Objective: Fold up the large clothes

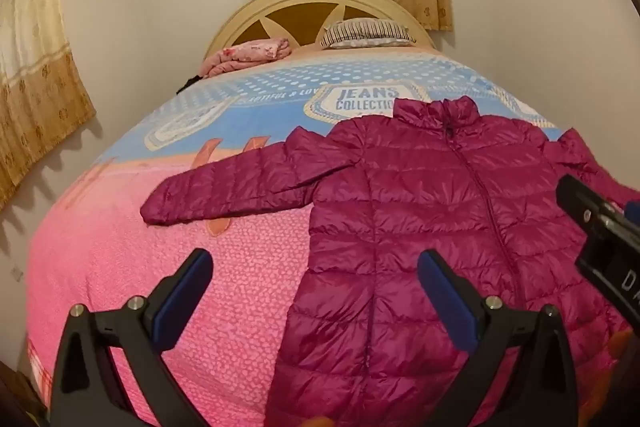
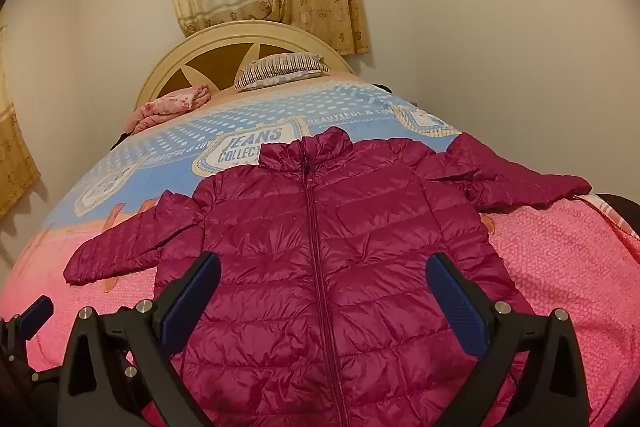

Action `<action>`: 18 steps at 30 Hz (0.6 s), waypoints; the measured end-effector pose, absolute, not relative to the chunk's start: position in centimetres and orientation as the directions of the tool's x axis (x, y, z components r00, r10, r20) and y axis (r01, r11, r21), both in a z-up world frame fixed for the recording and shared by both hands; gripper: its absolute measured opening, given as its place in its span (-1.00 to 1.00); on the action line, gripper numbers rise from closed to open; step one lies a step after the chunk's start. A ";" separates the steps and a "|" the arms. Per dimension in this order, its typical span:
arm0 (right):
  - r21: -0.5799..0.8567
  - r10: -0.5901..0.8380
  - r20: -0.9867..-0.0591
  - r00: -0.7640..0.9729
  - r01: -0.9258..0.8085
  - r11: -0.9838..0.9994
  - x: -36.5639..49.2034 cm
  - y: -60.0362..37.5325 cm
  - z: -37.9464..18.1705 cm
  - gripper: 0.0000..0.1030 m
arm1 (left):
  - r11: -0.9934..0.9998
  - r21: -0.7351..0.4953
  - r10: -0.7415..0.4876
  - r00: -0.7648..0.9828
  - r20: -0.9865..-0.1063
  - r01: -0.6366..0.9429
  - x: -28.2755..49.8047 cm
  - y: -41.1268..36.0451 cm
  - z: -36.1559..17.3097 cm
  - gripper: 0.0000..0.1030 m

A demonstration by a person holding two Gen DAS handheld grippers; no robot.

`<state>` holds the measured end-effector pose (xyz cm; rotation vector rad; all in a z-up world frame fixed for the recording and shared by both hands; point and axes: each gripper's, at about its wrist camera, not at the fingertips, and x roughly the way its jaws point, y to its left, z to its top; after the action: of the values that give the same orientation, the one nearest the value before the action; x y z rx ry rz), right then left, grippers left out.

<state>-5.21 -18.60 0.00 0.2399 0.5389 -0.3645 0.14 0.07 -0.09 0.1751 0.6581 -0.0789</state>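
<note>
Jacket (image 2: 320, 247), magenta, quilted, zipped — laid face-up on bed (image 2: 560, 267), both sleeves spread; my left tool (image 1: 316, 287) and right tool (image 2: 324, 291) hover wide, empty — I'd best pinch each cuff thinly and fold sleeves across the chest.

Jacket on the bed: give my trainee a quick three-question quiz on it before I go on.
1. True or false: the jacket lies zipped up, front side up, on the bed.
2. What do the left gripper and right gripper hold? A) a sleeve B) the collar C) nothing
3. Fill in: both sleeves are spread ____.

Key: 1 true; 2 C, both stand open and empty above the jacket; 3 outward.
</note>
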 end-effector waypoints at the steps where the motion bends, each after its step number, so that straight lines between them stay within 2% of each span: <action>1: 0.127 -0.272 -0.540 0.797 0.396 0.909 -5.2 -18.6 0.0 0.98 | 0.983 0.130 -0.018 0.785 -0.620 0.126 0.2 0.0 -0.2 1.00; 6: 0.113 -0.287 -0.531 0.797 0.403 0.908 -5.5 -18.2 0.3 0.98 | 0.983 0.112 -0.045 0.791 -0.611 0.143 0.0 0.2 0.1 1.00; 11: 0.103 -0.297 -0.533 0.792 0.409 0.907 -6.2 -17.9 0.9 0.98 | 0.987 0.046 -0.090 0.763 -0.640 0.156 0.0 0.8 -0.5 1.00; 18: 0.092 -0.304 -0.543 0.783 0.415 0.905 -5.9 -18.5 0.3 0.98 | 0.985 0.063 -0.080 0.752 -0.655 0.160 0.2 0.6 -1.2 1.00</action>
<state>-5.92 -18.54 0.32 0.2116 0.5476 -0.3910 0.16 0.61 -1.17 0.1178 0.7089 -0.1311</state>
